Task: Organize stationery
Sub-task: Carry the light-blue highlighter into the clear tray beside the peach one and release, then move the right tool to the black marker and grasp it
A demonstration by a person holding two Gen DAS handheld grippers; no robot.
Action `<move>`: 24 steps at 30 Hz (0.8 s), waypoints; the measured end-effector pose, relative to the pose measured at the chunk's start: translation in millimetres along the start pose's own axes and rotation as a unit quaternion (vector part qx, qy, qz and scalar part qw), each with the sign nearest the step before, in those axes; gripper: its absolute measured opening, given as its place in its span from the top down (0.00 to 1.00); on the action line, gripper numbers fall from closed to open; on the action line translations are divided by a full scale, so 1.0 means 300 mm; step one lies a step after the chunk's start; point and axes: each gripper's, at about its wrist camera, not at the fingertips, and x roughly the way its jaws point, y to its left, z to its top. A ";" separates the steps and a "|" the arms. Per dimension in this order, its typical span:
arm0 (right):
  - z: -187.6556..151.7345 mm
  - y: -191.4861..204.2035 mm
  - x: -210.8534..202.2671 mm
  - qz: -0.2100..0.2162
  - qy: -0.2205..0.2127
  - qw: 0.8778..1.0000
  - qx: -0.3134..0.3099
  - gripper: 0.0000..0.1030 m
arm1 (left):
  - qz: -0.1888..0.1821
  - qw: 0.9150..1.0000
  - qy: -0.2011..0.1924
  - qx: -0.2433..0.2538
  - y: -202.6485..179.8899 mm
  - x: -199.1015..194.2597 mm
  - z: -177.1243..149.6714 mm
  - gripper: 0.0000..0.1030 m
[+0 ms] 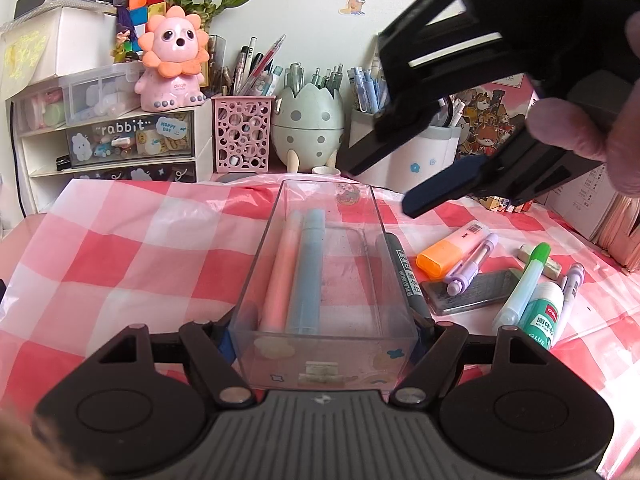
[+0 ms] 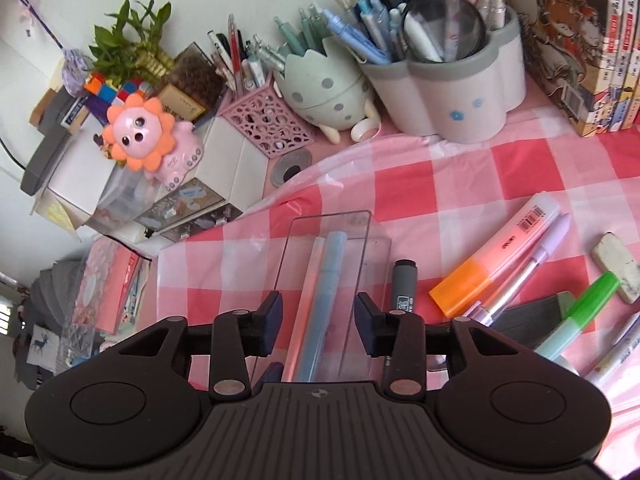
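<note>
The clear plastic tray (image 1: 326, 264) sits on the counter (image 1: 120, 248), on its red-and-white checked cover, holding a pink marker (image 1: 280, 272) and a blue marker (image 1: 308, 268) side by side lengthwise. A grey marker (image 1: 404, 268) lies just outside its right wall. Further right lie an orange highlighter (image 1: 452, 248), a purple pen (image 1: 472, 264), a green-capped pen (image 1: 524, 284) and a glue stick (image 1: 540, 316), whose near end is cut off behind the claw body.

The left claw (image 1: 322, 336) is clamped on the tray's near end. The right claw (image 2: 316, 320) hangs above the tray, fingers apart, touching nothing.
</note>
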 end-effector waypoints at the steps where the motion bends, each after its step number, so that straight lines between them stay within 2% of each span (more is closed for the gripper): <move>1: 0.000 -0.004 -0.007 0.001 -0.003 1.000 0.001 0.56 | 0.000 1.000 0.000 0.000 0.000 0.000 0.000 0.52; 3: -0.004 -0.013 -0.019 0.003 -0.012 1.000 0.004 0.48 | 0.001 1.000 0.000 0.001 0.000 0.000 0.000 0.52; 9: -0.028 -0.048 -0.048 0.007 -0.032 0.999 0.013 0.39 | 0.002 1.000 0.000 0.002 0.001 -0.001 -0.001 0.52; 24: -0.080 -0.137 -0.133 -0.015 -0.088 0.996 0.026 0.31 | 0.002 1.000 0.001 0.003 0.000 -0.001 -0.002 0.52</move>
